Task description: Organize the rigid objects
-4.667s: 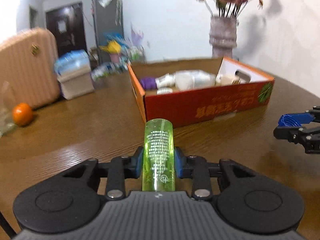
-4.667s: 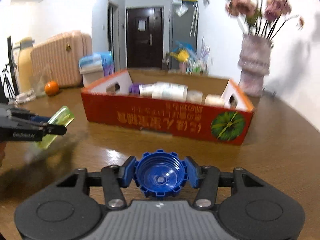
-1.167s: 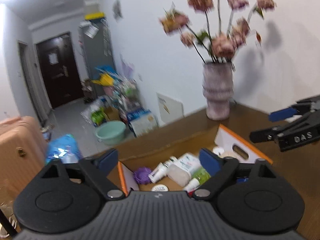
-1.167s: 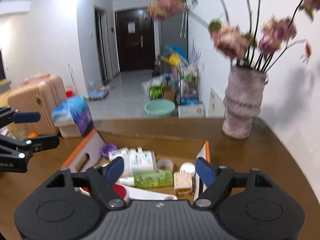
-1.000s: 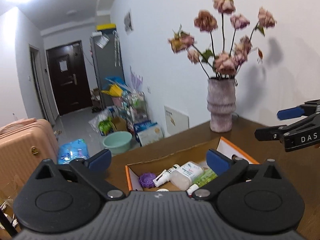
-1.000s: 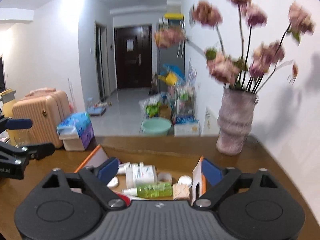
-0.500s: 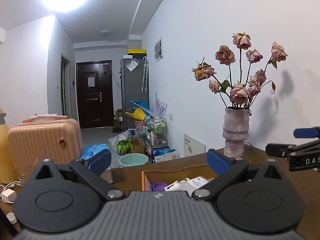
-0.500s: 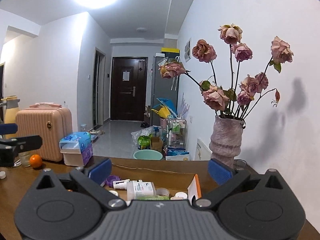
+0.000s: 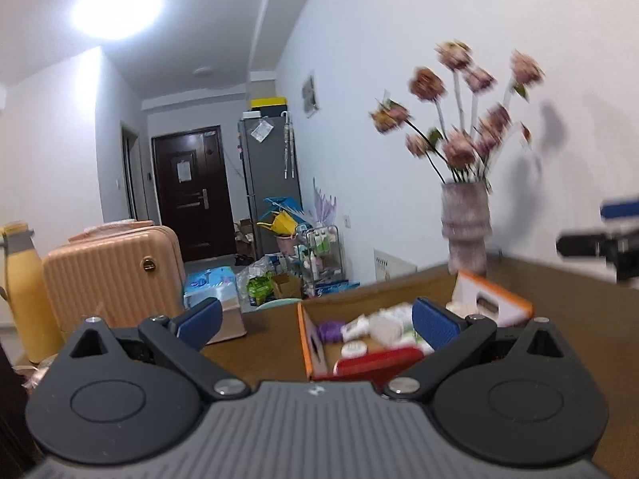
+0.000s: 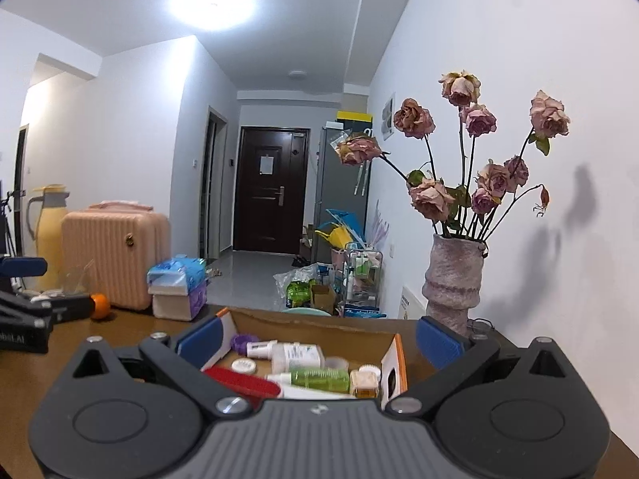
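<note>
An orange cardboard box (image 10: pixel 395 353) stands on the brown table (image 10: pixel 120 327). It holds a green bottle (image 10: pixel 319 378), a white bottle (image 10: pixel 297 355), a purple cap (image 10: pixel 239 344), a red item (image 10: pixel 243 381) and other small things. The box also shows in the left wrist view (image 9: pixel 305 339). My left gripper (image 9: pixel 315 319) is open and empty, raised above the table before the box. My right gripper (image 10: pixel 317 337) is open and empty, raised over the near side of the box. The right gripper also shows at the right edge of the left wrist view (image 9: pixel 599 243).
A vase of dried roses (image 10: pixel 453 283) stands behind the box at the right. A pink suitcase (image 10: pixel 114 257), a yellow flask (image 10: pixel 50 227), a tissue pack (image 10: pixel 175 291) and an orange (image 10: pixel 100 305) are at the left.
Since 4.7 s ago both grippers let go: the green bottle now lies in the box; the blue cap is out of sight. In the last second both grippers lifted and drew back.
</note>
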The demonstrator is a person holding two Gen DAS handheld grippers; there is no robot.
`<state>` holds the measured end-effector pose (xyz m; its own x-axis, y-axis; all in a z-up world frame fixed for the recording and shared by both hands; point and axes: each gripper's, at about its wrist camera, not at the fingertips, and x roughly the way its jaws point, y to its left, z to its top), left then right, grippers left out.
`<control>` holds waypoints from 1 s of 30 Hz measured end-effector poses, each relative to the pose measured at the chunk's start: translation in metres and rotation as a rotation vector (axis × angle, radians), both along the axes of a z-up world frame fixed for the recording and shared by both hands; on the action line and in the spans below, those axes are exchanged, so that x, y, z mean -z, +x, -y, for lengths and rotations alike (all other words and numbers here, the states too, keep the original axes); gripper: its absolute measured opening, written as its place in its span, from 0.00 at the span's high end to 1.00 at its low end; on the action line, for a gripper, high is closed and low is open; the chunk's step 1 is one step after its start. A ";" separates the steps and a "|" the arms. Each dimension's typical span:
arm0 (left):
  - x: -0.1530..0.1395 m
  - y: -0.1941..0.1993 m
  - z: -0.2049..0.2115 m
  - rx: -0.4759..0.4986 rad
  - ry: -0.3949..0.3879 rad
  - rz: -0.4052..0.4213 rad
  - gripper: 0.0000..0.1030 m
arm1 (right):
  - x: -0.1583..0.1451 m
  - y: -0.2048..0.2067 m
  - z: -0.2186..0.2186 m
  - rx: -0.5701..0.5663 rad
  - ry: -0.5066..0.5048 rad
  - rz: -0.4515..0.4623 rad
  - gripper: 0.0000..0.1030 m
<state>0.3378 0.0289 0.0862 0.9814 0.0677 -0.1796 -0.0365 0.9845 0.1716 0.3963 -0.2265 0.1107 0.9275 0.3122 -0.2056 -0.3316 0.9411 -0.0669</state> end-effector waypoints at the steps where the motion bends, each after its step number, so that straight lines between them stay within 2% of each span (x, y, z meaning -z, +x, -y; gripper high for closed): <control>1: 0.006 -0.011 0.005 -0.007 0.018 0.004 0.00 | 0.003 -0.009 0.001 -0.003 -0.003 0.006 0.00; 4: 0.018 -0.046 0.012 0.007 0.001 0.026 0.00 | 0.014 -0.035 0.004 -0.018 -0.020 0.006 0.00; 11: 0.030 -0.139 0.010 -0.013 -0.138 0.094 0.00 | 0.046 -0.108 0.008 -0.031 -0.056 0.011 0.00; 16: 0.037 -0.189 0.017 -0.051 -0.093 0.130 0.00 | 0.067 -0.166 0.010 -0.025 -0.087 -0.051 0.00; 19: 0.047 -0.215 0.022 -0.119 -0.102 0.106 0.00 | 0.072 -0.201 0.009 -0.050 -0.114 -0.099 0.00; 20: 0.050 -0.224 0.024 -0.109 -0.091 0.095 0.00 | 0.072 -0.210 0.009 -0.046 -0.110 -0.109 0.00; 22: 0.057 -0.238 0.028 -0.060 -0.037 0.039 0.00 | 0.071 -0.229 0.011 -0.027 -0.055 -0.142 0.00; 23: 0.061 -0.244 0.030 -0.065 -0.022 0.016 0.00 | 0.072 -0.236 0.012 -0.018 -0.014 -0.169 0.00; 25: 0.068 -0.258 0.032 -0.087 -0.035 -0.020 0.00 | 0.073 -0.250 0.014 -0.001 0.031 -0.196 0.00; 27: 0.073 -0.273 0.032 -0.099 -0.062 -0.047 0.00 | 0.075 -0.267 0.012 0.020 0.025 -0.173 0.00; 30: 0.072 -0.298 0.033 -0.133 -0.056 0.002 0.00 | 0.075 -0.292 0.006 0.060 -0.013 -0.127 0.00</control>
